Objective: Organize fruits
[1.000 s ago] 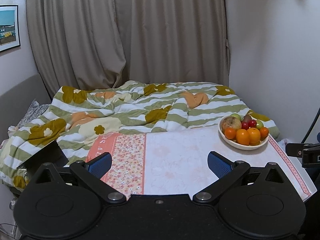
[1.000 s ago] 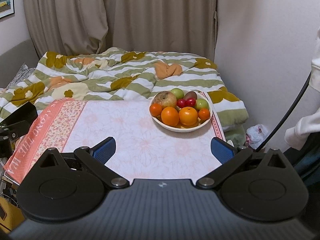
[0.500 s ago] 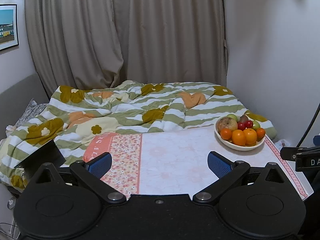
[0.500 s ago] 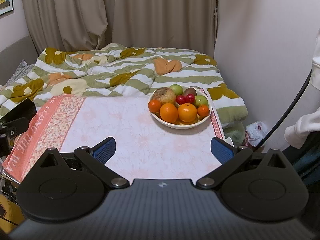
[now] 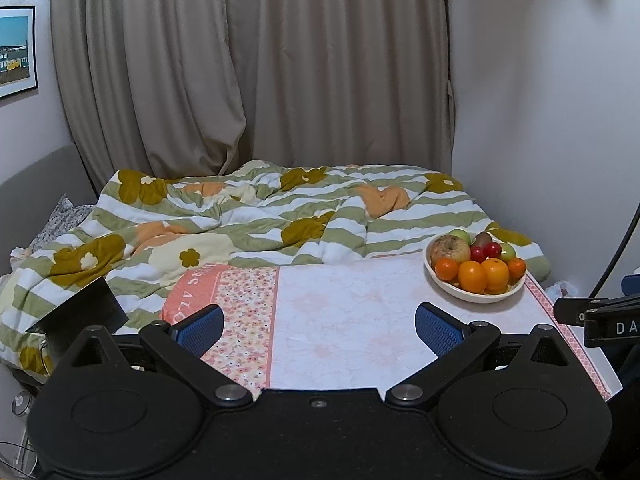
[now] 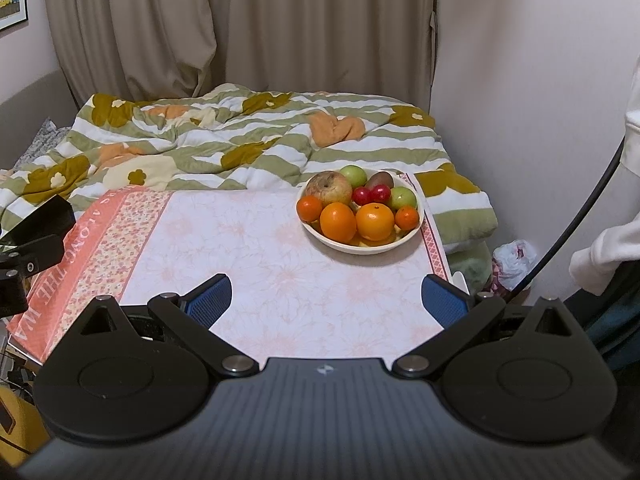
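A white bowl [image 6: 362,246] stands at the far right of the table [image 6: 256,248]. It holds several fruits: oranges [image 6: 338,222], a large blotchy apple [image 6: 329,188], green apples [image 6: 403,198], small red fruits [image 6: 371,194] and a brown one [image 6: 380,179]. The bowl also shows in the left wrist view [image 5: 476,296]. My right gripper [image 6: 326,300] is open and empty, low over the near table edge, well short of the bowl. My left gripper [image 5: 318,326] is open and empty over the table's near left part.
The table wears a pink floral cloth with an orange lettered band [image 5: 192,292] at the left. Behind it lies a bed with a green-striped flowered duvet [image 5: 256,220]. Curtains [image 5: 256,60] hang behind. A wall [image 6: 520,80] and a black cable [image 6: 580,220] are at the right.
Both grippers have drawn back and risen a little, so the bowl looks slightly farther off. Both stay open and empty. The bowl and fruits have not moved.
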`<state>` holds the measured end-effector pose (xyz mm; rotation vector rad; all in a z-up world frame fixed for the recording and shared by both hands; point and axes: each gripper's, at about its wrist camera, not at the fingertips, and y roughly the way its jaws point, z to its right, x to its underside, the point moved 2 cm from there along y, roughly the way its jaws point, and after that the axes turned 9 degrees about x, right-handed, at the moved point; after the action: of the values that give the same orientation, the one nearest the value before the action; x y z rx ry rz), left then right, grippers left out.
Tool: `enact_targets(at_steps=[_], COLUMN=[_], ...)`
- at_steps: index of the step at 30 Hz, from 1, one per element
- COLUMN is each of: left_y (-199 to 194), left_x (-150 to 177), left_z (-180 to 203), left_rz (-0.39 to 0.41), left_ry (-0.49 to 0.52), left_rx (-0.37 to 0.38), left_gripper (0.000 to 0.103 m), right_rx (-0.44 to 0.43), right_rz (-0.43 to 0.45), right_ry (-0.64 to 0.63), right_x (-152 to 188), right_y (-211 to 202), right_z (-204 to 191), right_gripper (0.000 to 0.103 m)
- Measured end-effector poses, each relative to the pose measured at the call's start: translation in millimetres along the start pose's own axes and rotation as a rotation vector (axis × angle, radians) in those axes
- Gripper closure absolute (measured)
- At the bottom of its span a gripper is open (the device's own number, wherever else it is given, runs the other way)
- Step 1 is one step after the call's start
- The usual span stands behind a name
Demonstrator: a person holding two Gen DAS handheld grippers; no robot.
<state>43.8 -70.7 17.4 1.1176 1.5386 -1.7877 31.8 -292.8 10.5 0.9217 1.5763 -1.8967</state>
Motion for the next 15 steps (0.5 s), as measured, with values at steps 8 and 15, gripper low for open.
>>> enact_targets(at_steps=[8,15], left_y=[0.3,0.7], left_x=[0.1,2.6], left_z=[2.5,7.8], left_rz=[-0.002,-0.003], left_ry=[-0.002,-0.013], left_rx=[-0.001,0.003], left_gripper=[0.0,0.0], right_rx=[0.0,-0.004], right_rz=[-0.002,-0.007], right_ry=[0.0,-0.005], right_x=[-0.3,2.7], right_y=[0.1,-2.1], right_z=[0.4,-3.4], right_gripper=[0.0,0.0])
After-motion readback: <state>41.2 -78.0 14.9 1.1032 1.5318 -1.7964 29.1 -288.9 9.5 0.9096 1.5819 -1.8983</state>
